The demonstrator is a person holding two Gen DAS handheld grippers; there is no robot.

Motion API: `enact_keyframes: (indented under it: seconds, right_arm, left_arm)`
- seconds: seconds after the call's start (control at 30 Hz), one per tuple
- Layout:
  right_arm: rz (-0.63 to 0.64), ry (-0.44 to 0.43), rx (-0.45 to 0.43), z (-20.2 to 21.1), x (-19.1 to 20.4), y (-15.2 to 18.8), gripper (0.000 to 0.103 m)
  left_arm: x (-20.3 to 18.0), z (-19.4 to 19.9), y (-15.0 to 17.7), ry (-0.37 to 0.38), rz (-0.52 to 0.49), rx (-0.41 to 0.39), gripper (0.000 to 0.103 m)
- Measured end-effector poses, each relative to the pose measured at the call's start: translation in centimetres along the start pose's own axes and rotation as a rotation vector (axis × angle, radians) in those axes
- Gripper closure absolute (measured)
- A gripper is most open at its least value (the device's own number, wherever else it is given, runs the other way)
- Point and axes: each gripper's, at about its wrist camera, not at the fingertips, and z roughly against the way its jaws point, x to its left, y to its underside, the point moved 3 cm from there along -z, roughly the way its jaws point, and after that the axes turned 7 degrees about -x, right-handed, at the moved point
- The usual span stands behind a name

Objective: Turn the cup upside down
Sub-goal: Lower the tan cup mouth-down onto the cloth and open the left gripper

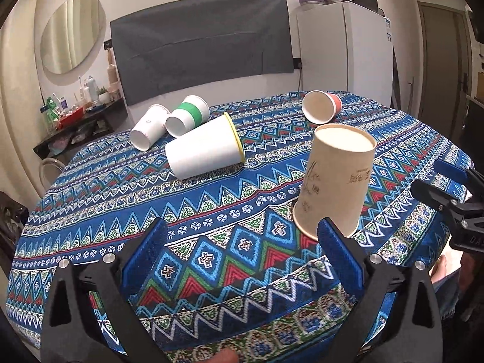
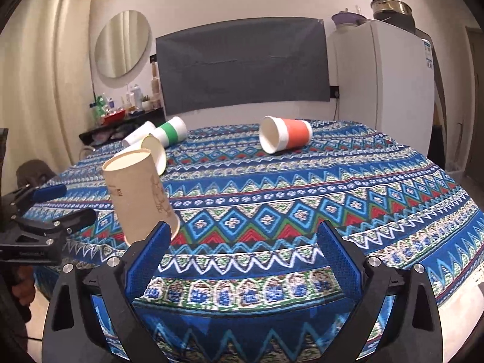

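A tan paper cup [image 1: 334, 181] stands upside down, rim on the patterned tablecloth [image 1: 211, 211], near the table's front; it also shows in the right wrist view [image 2: 139, 199]. My left gripper [image 1: 245, 236] is open and empty, its right finger just in front of the cup's rim. My right gripper [image 2: 242, 239] is open and empty, its left finger in front of the same cup. The right gripper shows at the right edge of the left wrist view [image 1: 441, 187]; the left gripper shows at the left of the right wrist view [image 2: 60, 205].
Several cups lie on their sides farther back: a white cup with yellow rim [image 1: 205, 151], a green-banded cup [image 1: 187, 115], a white cup [image 1: 149, 127] and an orange cup [image 2: 286, 134]. A fridge [image 1: 345, 48] and a cluttered shelf [image 1: 78, 115] stand behind the table.
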Motion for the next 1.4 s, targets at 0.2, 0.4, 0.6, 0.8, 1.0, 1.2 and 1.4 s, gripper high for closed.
enact_keyframes:
  seconds: [0.2,0.4,0.6,0.8,1.0,1.2,1.4]
  right_arm:
    - [0.003,-0.022,-0.001,-0.2,1.9,1.6,0.010]
    - [-0.013,-0.046,-0.021,-0.3,3.0,2.6,0.010]
    - [-0.007,-0.054,-0.016,-0.6,3.7,3.5,0.010]
    - [-0.009,-0.049,-0.025,-0.4,3.6,4.0,0.010]
    - [0.019,-0.031,-0.029,-0.4,4.1,4.4,0.009]
    - [0.070,-0.007,-0.039,-0.6,4.6,4.8,0.008]
    - [0.071,-0.008,-0.043,-0.5,4.6,4.8,0.008]
  left_arm:
    - [1.3,-0.3,0.4,-0.019,-0.017,-0.019,0.006]
    - [2.7,-0.3,0.0,-0.049,-0.001,-0.056,0.006]
    - [3.4,-1.0,0.2,-0.048,0.009,-0.052,0.006]
    - [4.1,-1.6,0.2,-0.018,0.048,-0.027,0.006]
    - [4.7,-1.8,0.2,-0.013,0.095,-0.023,0.006]
    - [4.4,-1.9,0.3,-0.018,0.086,-0.019,0.006]
    - [4.1,-1.8,0.2,-0.029,0.065,-0.028,0.006]
